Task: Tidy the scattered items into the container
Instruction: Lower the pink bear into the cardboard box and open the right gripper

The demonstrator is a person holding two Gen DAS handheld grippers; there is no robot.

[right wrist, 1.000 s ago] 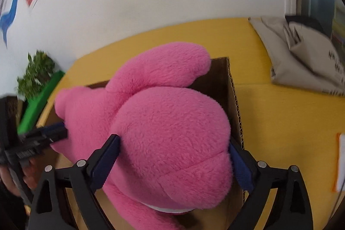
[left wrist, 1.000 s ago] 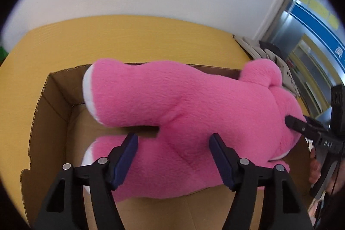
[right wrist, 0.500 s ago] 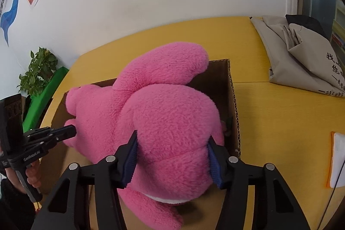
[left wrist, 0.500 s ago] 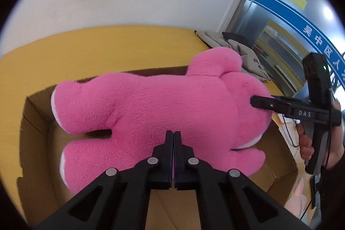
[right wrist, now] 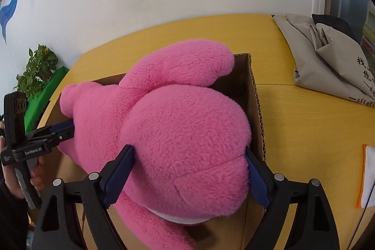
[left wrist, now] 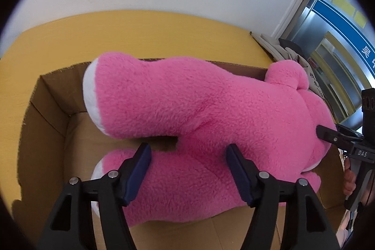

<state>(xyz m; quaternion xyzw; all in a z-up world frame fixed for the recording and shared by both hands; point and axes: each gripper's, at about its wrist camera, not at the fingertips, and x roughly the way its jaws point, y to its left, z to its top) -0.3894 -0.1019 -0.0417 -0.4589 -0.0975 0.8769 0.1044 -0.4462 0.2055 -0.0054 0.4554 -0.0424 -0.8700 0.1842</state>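
Plush (left wrist: 211, 109), pink, lying lengthwise in the box (left wrist: 46, 132) and filling most of it. White-soled legs toward the left of the left-wrist frame, head at the right edge, one ear poking above the far wall.

Bottom centre of that frame: left tongs (left wrist: 187, 151) astride the lower leg, jaws partly apart and opening, pads beside the fur, no squeeze visible.

Bottom centre of the right-wrist frame: right tongs (right wrist: 188, 151) spread wide around the head, opening too, pads at both flanks without denting it. Past the head, one plush arm draped over the far rim.

Farther back: yellow table (right wrist: 304, 121), grey bag (right wrist: 328, 62) at upper right, plant (right wrist: 37, 69) at far left by the wall.

Against half a second ago: left tongs then shut and above the body, now parted and low at the leg. Right tongs then pinching the head narrower, now wider, head rounded out again. Plush in the same spot in the box.
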